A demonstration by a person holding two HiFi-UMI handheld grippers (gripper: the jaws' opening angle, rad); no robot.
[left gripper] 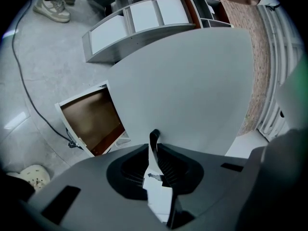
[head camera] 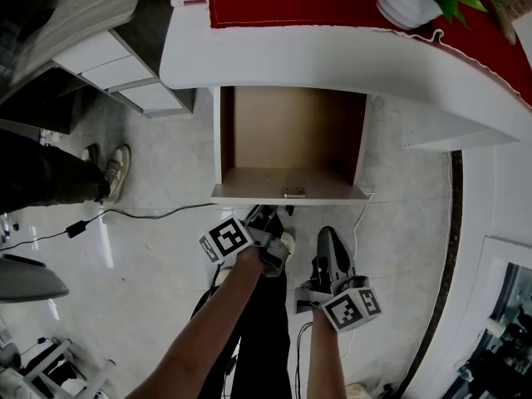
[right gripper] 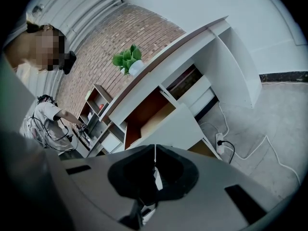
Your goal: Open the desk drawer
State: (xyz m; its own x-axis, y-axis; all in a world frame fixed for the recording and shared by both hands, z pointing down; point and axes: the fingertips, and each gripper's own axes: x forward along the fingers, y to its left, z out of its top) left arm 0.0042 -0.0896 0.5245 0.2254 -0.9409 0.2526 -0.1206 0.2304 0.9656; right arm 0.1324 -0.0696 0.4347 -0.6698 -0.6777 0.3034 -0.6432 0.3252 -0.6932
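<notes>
Already the drawer (head camera: pixel 291 152) stood pulled out from under the white bench (head camera: pixel 332 66). Just short of the drawer's front, the left tool (head camera: pixel 270 223) and right tool (head camera: pixel 327 238) hung empty, jaws seemingly pressed together.

Pale stone floor (head camera: pixel 166 156), brick wall (right gripper: pixel 120 37), white-fronted cabinet (left gripper: pixel 137 20) nearby.

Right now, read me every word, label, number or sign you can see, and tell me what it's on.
No readable words, numbers or brands anywhere.
Left marker cube: black-and-white square pattern, no letters.
Right marker cube: same kind of pattern, no letters.
Drawer and desk: no print showing.
Shelf items in the right gripper view: too small to read.
</notes>
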